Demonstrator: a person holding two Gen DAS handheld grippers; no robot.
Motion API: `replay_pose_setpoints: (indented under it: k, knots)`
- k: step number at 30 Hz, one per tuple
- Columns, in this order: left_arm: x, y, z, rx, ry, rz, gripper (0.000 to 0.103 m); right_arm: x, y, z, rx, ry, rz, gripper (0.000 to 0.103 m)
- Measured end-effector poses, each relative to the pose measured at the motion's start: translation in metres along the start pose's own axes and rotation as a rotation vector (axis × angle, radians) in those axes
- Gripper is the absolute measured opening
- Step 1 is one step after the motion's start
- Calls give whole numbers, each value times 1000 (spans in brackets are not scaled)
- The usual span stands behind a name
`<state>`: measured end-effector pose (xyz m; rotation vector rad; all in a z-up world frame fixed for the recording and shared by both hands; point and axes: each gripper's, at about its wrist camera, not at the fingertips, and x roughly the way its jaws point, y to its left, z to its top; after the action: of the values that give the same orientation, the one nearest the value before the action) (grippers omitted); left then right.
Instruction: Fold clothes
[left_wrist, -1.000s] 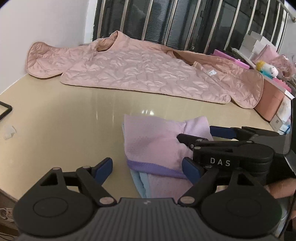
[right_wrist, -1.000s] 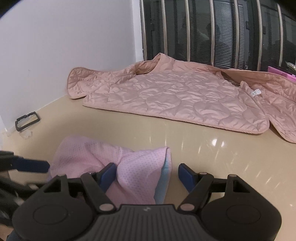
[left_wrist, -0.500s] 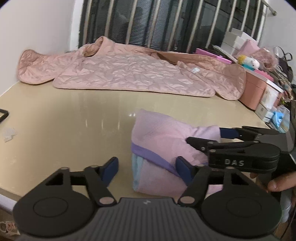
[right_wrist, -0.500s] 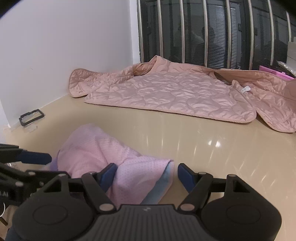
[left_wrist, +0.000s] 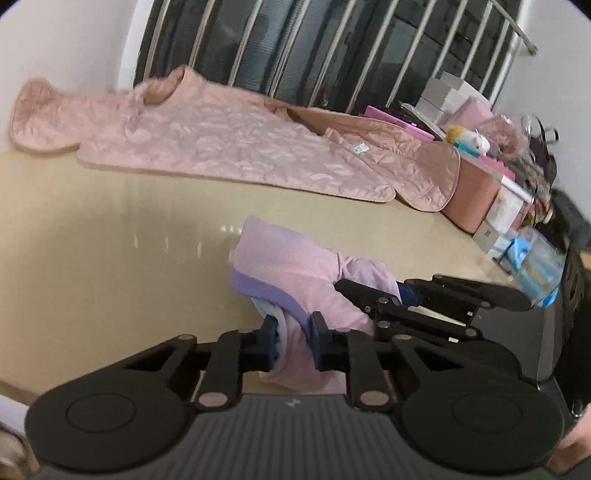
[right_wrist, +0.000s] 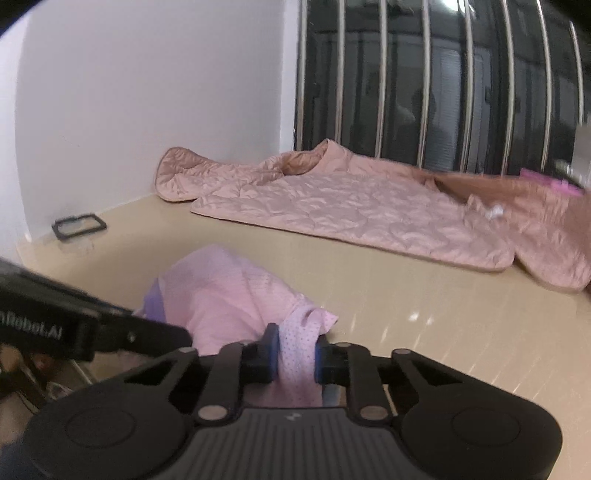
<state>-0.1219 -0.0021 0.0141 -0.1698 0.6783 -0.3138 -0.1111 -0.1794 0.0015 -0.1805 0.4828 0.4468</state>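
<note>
Item: folded pink mesh garment with purple trim and pale blue lining, on the near part of a glossy beige tabletop. Left gripper and right gripper each have jaws closing narrowly, pads pinching the garment's near edge. Also present: pink quilted jacket spread flat at the table's far side, well apart.

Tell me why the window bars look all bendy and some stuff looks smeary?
Both wrist cameras have fisheye lenses, so the straight window bars curve. In the left wrist view, the pink quilted jacket and the boxes at the right edge are smeared by motion blur. In the right wrist view, the far right end of the jacket blurs too, and the shiny table shows small white glare spots.
</note>
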Motion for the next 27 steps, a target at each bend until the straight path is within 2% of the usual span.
replay_pose_setpoints:
  k: [3,8,13,18,23,27]
  knots:
    - [-4,-15,3,76,-42,46,15,-4,7,5,-43,-19,-41,7]
    - [-4,-31,28,119,-96,89,15,-16,4,27,-80,-81,-78,7]
    - [-6,-47,76,177,-197,65,15,-16,-15,67,-137,-152,-123,7]
    - [17,-52,143,194,-238,59,15,-2,-41,118,-203,-226,-166,7]
    - [67,-47,213,191,-256,48,15,41,-81,176,-249,-245,-203,7]
    - [141,-38,256,162,-207,42,15,99,-132,211,-223,-210,-195,7]
